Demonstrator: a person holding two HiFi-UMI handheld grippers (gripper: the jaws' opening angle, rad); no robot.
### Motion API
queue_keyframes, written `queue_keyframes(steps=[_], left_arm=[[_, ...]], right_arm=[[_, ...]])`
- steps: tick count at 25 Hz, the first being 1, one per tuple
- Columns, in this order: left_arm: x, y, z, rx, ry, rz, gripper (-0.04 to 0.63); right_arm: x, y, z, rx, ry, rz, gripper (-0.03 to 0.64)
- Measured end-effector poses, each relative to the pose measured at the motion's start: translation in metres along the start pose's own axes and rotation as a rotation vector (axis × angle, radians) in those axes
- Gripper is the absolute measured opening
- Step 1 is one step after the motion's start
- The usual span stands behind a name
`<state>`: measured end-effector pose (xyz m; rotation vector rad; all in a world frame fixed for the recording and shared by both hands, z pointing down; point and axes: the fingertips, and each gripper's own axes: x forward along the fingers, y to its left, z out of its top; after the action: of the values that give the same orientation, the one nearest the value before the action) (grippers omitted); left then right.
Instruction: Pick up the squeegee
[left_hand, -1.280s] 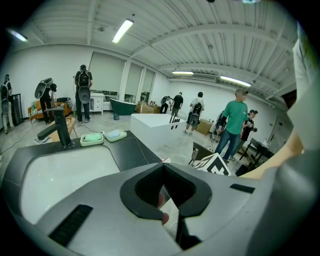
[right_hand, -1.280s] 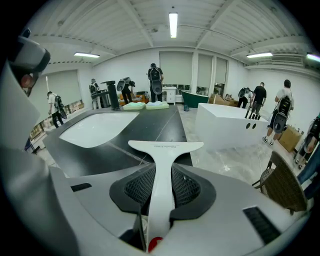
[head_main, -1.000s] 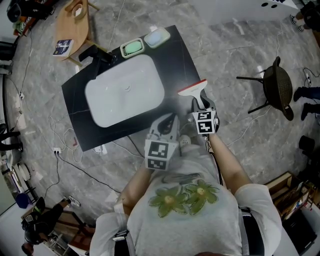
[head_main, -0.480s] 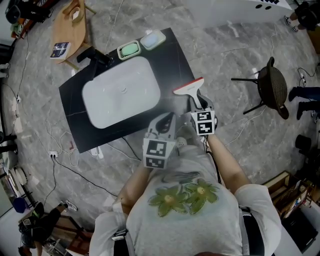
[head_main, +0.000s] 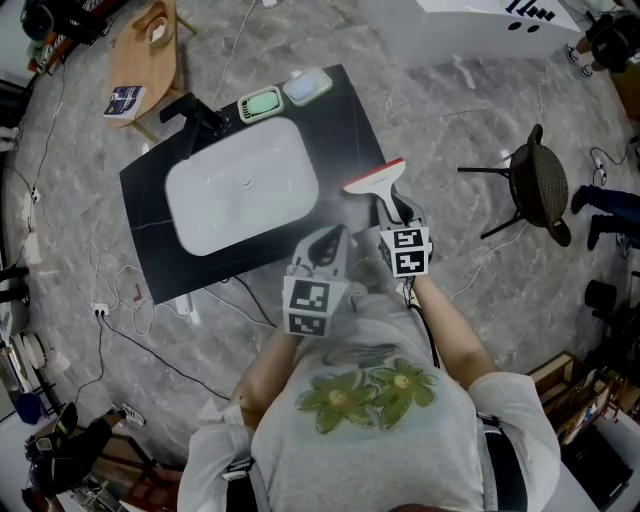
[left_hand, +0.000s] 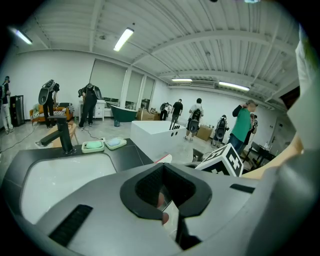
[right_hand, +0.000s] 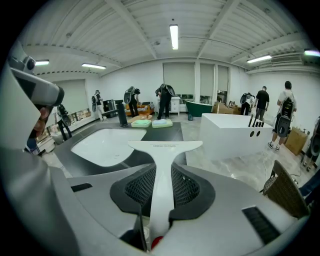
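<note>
- On the grey floor, a black countertop (head_main: 345, 105) is seen, with a white basin (head_main: 240, 195) sunk into its middle.
- Just off the countertop's near right corner, the right gripper (head_main: 398, 215) is held. Its jaws are pressed onto the squeegee (head_main: 376, 182), one on each side of the handle, as seen in the right gripper view (right_hand: 161, 192).
- Beside the countertop's near edge, the left gripper (head_main: 325, 250) is held. In its own view (left_hand: 165, 195) a narrow gap is left between the jaws, and nothing is gripped.
- The squeegee (right_hand: 162, 165) is gripped low on its handle, and its blade is pointed away from the jaws, over the countertop's right edge.
- It is white and T-shaped: a flat handle widens into a broad straight blade. A red strip is seen along the blade in the head view. Small print on the head is too small to be read. A red spot is seen at the handle's butt.
- At the countertop's far left a black faucet (head_main: 195, 115) is mounted.
- On the far edge a green dish (head_main: 260, 103) and a pale blue dish (head_main: 307, 87) are set side by side.
</note>
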<state>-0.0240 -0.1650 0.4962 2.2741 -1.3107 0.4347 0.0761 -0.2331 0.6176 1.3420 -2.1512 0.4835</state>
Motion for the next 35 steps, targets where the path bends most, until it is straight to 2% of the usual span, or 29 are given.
queue_keyframes(steps=[15,35], left_arm=[[-0.018,-0.001,0.001,-0.004,-0.037,0.032,0.009],[-0.035,-0.014,-0.007,-0.01,-0.058,0.058,0.009]], right_arm=[[-0.026,0.016,0.019,-0.013,-0.057,0.03,0.098],[-0.068,0.041,0.042,0.024,-0.094,0.075,0.098]])
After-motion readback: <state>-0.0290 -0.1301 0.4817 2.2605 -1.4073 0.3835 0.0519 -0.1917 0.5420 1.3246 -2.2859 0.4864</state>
